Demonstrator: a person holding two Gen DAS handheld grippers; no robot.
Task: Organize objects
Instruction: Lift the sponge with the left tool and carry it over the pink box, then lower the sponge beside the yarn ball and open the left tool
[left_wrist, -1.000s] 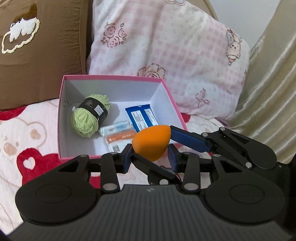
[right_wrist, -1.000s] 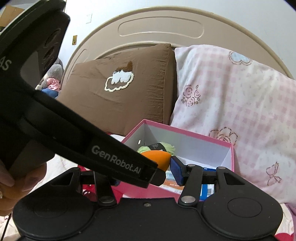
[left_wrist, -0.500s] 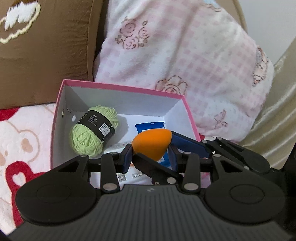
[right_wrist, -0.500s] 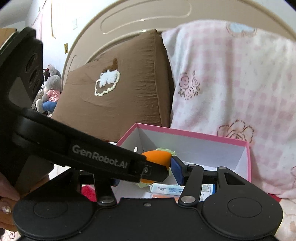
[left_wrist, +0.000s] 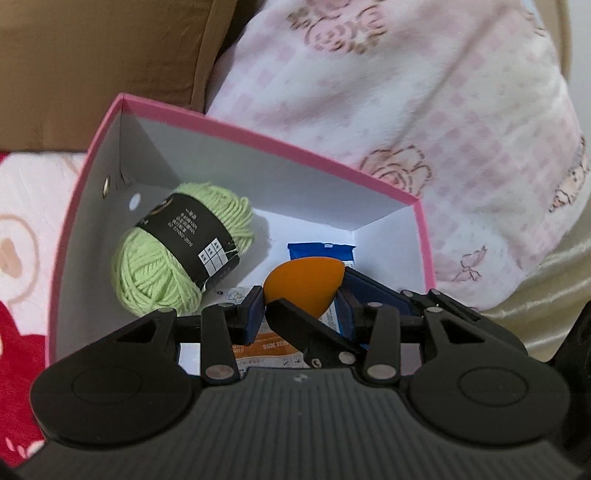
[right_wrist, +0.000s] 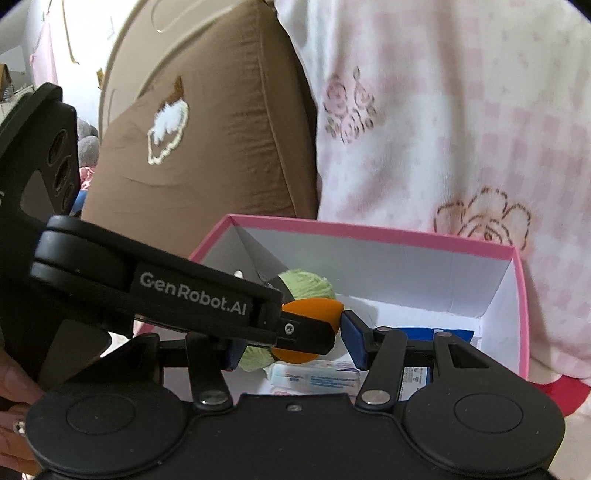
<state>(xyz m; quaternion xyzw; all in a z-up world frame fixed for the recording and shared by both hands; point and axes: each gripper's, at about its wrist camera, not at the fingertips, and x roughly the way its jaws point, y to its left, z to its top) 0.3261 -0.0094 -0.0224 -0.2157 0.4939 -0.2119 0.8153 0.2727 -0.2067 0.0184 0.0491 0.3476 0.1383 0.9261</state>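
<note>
A home bedroom: a brown pillow (right_wrist: 207, 155) and pink pillow (right_wrist: 461, 118) lean against a curved headboard (right_wrist: 147, 33).

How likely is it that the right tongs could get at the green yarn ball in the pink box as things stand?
Probably not yet: the orange sponge sits between the right tongs, and the left tongs cross in front. The yarn ball itself lies uncovered in the open box.
</note>
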